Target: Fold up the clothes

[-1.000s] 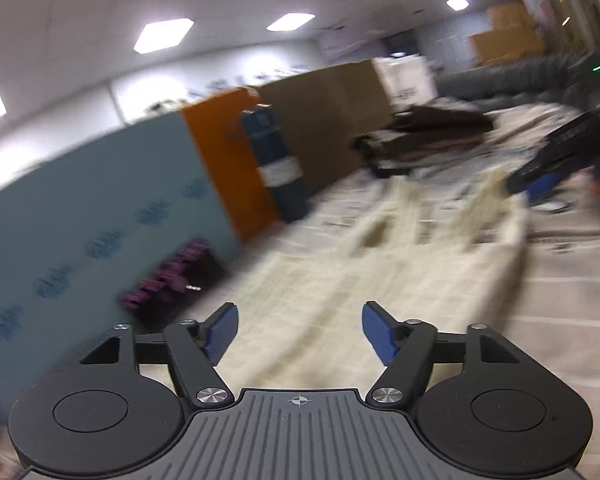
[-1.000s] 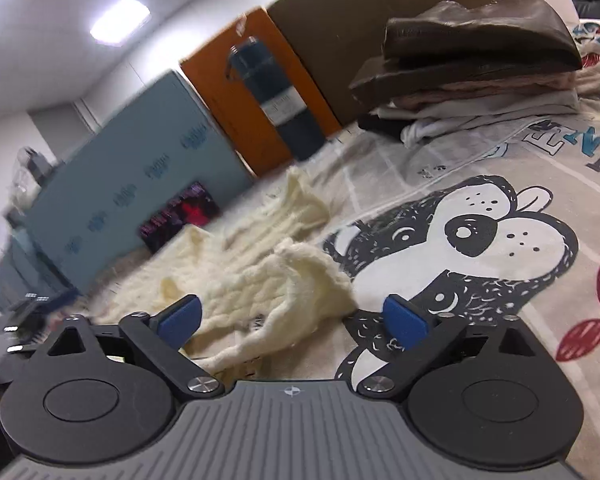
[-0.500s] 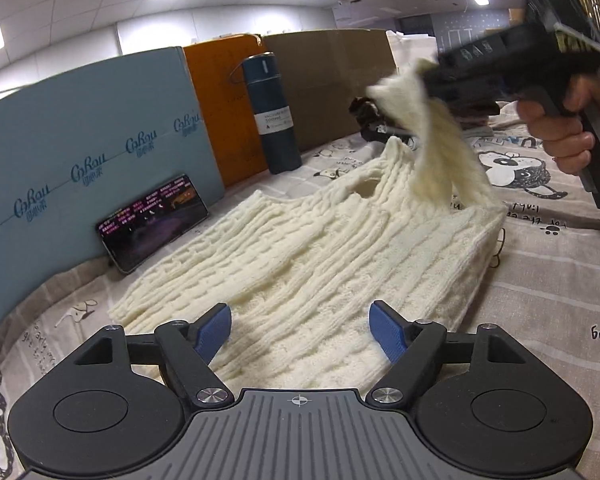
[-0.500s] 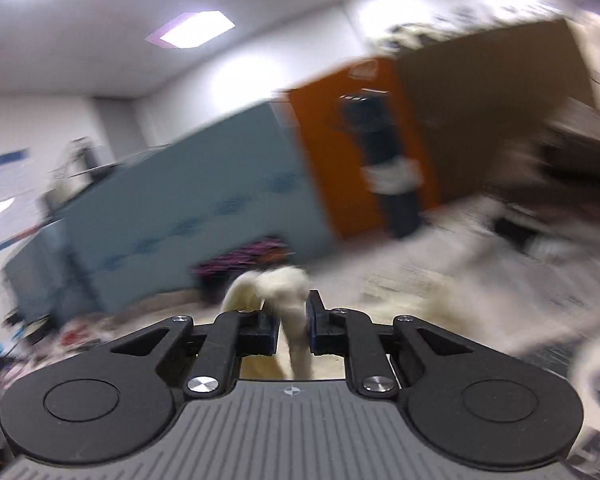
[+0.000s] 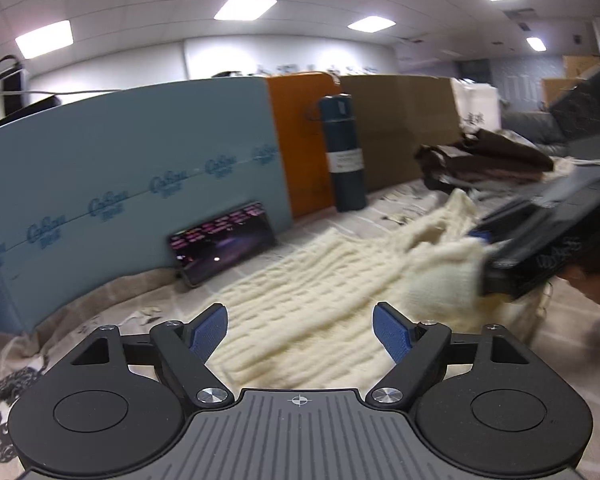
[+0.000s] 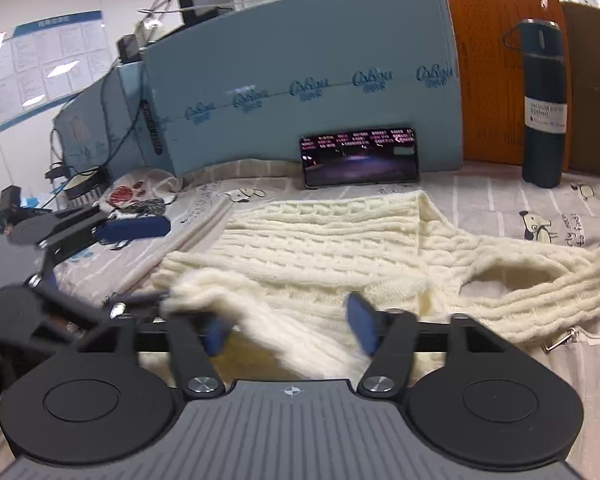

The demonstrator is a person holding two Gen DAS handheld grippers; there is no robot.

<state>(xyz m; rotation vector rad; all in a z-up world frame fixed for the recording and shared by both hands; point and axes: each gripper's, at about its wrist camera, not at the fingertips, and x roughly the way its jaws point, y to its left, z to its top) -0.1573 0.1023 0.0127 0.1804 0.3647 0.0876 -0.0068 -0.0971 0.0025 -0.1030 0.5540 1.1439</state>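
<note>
The cream sweater point(image 6: 324, 248) lay flat on the printed sheet point(image 6: 500, 200), a fold between the right gripper's point(image 6: 286, 330) spread jaws, while the left gripper point(image 5: 300, 330) hovered wide open, near a phone point(image 6: 360, 156) and bottle point(image 6: 544, 92).

Upright flask point(image 6: 543, 80), propped phone point(image 6: 359, 157), perhaps playing.

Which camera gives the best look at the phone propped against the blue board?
The right wrist view: the phone sits near the centre, sharp and nearly square-on, leaning on the blue board behind the cream sweater. The left wrist view shows the phone too, but angled and motion-blurred.
</note>
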